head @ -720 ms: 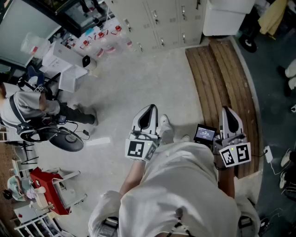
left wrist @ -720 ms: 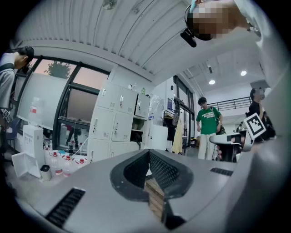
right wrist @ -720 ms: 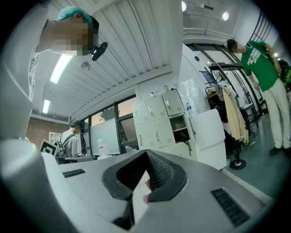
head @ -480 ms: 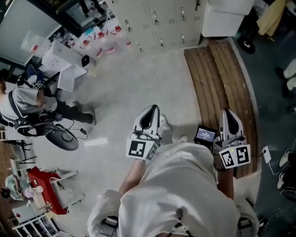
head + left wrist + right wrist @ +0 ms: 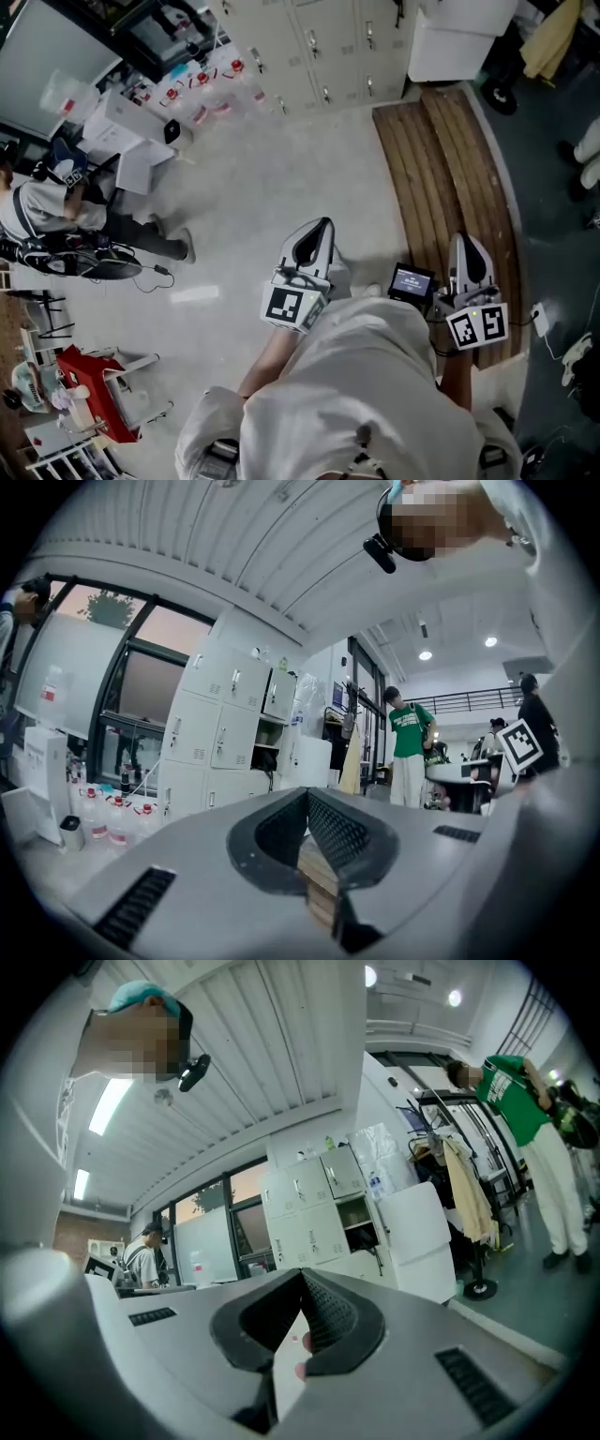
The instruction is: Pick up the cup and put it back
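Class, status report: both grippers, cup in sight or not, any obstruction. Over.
Left gripper shut, empty. Right gripper shut, empty. No cup in any view. Brown slatted wooden platform beneath right gripper.

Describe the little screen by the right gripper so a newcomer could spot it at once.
Start at the wooden slatted platform on the right of the head view. At its near end is the right gripper, and just to that gripper's left is the little screen. It is the only dark, lit rectangle there; the gripper beside it is pale with a black-and-white marker cube.
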Demonstrator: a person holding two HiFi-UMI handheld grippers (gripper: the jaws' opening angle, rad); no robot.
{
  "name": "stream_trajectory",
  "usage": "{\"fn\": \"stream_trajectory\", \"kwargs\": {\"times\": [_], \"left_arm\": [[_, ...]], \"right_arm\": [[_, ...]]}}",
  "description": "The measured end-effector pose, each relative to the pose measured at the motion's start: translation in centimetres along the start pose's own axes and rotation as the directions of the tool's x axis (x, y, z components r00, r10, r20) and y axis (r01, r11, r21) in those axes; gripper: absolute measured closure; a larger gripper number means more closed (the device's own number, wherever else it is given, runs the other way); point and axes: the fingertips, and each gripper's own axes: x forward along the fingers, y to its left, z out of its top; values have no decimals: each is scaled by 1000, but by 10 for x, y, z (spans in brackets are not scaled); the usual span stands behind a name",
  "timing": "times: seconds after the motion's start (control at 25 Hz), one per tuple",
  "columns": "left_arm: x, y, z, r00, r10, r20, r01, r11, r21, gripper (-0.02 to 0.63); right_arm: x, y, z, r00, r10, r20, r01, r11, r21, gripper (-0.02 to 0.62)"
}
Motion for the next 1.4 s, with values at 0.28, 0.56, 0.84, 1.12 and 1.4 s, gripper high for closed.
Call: {"fn": "stream_trajectory", "kwargs": {"times": [0.28, 0.56, 0.84, 1.12, 1.4], "left_arm": [[27, 71, 8, 1000, -6, 3, 7, 998, -64, 598], [90, 130, 30, 994, -110, 11, 110, 994, -26, 598], [115, 174, 42, 995, -91, 43, 93, 995, -27, 598], [169, 200, 47, 996, -72, 57, 73, 997, -19, 598], [249, 217, 50, 1000, -18, 23, 18, 1000, 5, 598]], "right_arm": [[77, 11, -5, 1000, -24, -8, 24, 999, 25, 569], [165, 30, 7, 997, -78, 9, 78, 997, -15, 569], [210, 30, -2, 993, -117, -32, 116, 993, -15, 569], [266, 0, 2, 993, -113, -44, 110, 992, -61, 569], [340, -70, 5, 996, -76, -53, 75, 997, -19, 569]]}}
